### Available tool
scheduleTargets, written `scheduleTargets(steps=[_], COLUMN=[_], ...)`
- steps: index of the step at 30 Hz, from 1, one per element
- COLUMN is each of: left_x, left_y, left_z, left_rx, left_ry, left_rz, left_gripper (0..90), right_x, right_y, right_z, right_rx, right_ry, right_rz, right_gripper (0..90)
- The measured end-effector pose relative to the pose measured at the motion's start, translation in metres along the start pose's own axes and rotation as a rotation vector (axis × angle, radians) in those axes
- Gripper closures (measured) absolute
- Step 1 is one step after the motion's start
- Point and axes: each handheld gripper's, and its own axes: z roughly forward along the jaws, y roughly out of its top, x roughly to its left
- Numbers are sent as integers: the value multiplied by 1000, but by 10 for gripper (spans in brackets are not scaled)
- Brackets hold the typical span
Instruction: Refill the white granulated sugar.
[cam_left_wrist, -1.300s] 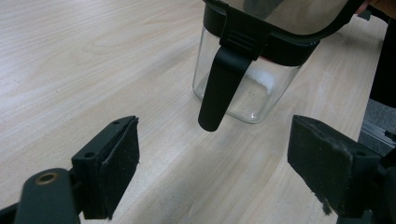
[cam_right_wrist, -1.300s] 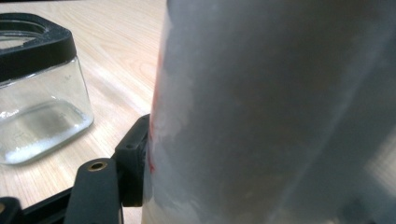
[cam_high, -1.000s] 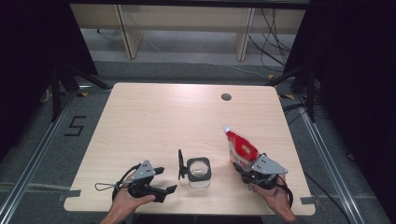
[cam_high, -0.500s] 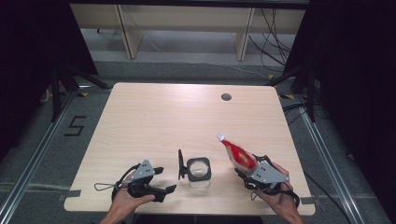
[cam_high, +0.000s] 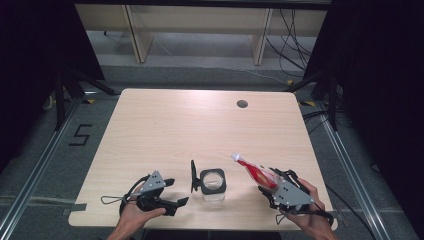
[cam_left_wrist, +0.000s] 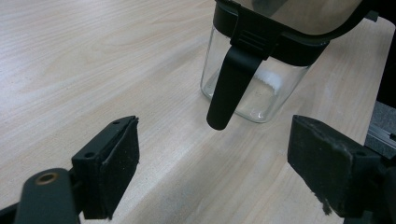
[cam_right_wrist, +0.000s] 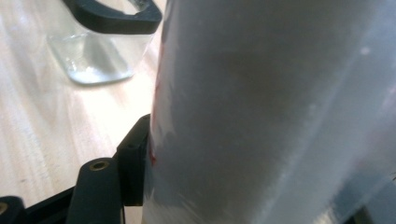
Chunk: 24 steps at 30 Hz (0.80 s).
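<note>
While the left hand rests low at the near edge of the worktop, its tongs lie nearly level, pointing to the right toward the jar. Their jaws stand wide apart with nothing between them. In the left gripper view the jar sits just ahead of these tongs, slightly right of their midline, its black flap hanging down toward the gap; jar and jaws are apart.

The right hand comes in from the near right corner, palm under the tool, wrist angled so that its tongs point up and to the left, lifted off the worktop. They are clamped on a pouch, red and white, which slants out of the jaws with its white tip toward the jar's upper right, near it but not touching. In the right gripper view the pouch presses against the left jaw pad, and the jar stands beyond it, to the upper left of these tongs. The jar lies between the two tongs, closer to the left ones.
</note>
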Motion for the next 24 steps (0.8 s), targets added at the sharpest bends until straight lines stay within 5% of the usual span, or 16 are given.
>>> scheduleTargets(steps=[9, 12, 13, 16, 18, 19, 24], left_x=[3, 1, 2, 3, 3, 3, 3], left_y=[1, 1, 1, 1, 1, 1, 1], left_z=[-1, -1, -1, -1, -1, -1, -1], left_rx=[12, 2, 2, 10, 13, 12, 9], left_ry=[-3, -3, -6, -2, -2, -3, 2], left_rz=[23, 11, 15, 21, 23, 22, 23], left_gripper=[164, 164, 164, 164, 164, 164, 164], right_x=[10, 13, 12, 14, 13, 15, 16], right_y=[6, 8, 8, 9, 10, 10, 11], right_z=[-2, -1, -1, 0, 2, 2, 5], right_rx=[71, 87, 100, 121, 144, 151, 171], right_ry=[34, 46, 32, 20, -14, -40, -49], right_rz=[-184, -197, -240, -250, -343, -340, -429], right_gripper=[369, 370, 370, 371, 371, 371, 372])
